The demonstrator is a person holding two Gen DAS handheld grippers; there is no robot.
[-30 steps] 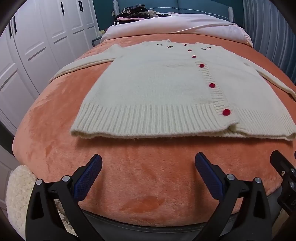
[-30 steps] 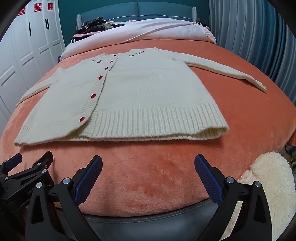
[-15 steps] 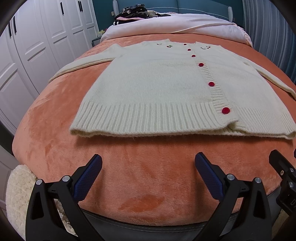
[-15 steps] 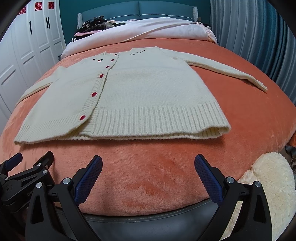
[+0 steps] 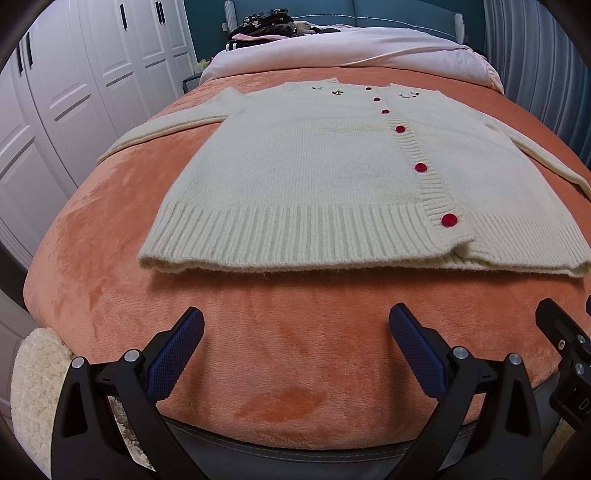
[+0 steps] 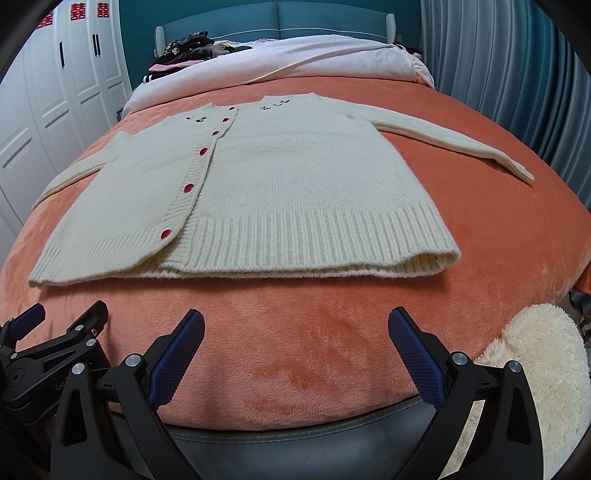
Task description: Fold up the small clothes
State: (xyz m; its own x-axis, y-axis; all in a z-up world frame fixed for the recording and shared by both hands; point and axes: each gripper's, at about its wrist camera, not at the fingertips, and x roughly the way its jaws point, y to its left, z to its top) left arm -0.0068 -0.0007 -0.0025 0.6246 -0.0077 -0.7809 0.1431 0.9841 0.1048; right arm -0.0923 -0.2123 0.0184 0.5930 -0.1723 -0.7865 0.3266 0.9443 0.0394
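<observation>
Lying flat and face up on the orange blanket (image 5: 110, 229), the cream cardigan (image 5: 303, 177) is buttoned shut, its row of red buttons (image 5: 449, 220) running from the ribbed hem up to the neckline, where small dark embroidery sits on either side. Both sleeves are spread outward — the one seen in the right wrist view (image 6: 454, 142) stretches straight toward the bed's edge near the blue curtain (image 6: 517, 66), the other (image 5: 162, 129) angles toward the white wardrobe doors (image 5: 74, 92). The left gripper (image 5: 295, 350) hovers over bare blanket just short of the hem, its blue-padded fingers (image 5: 177, 354) spread wide and holding nothing. The right gripper (image 6: 295, 350) sits the same way beside it, fingers (image 6: 415, 358) wide apart and empty, also short of the hem — neither touches the knit. Each gripper shows at the edge of the other's view. Beyond the cardigan a pale pink duvet (image 6: 295, 62) lies across the bed, with a dark heap of clothes (image 6: 184, 51) against the teal headboard (image 6: 295, 18). A fluffy cream rug (image 6: 535, 369) shows below the foot of the bed.
</observation>
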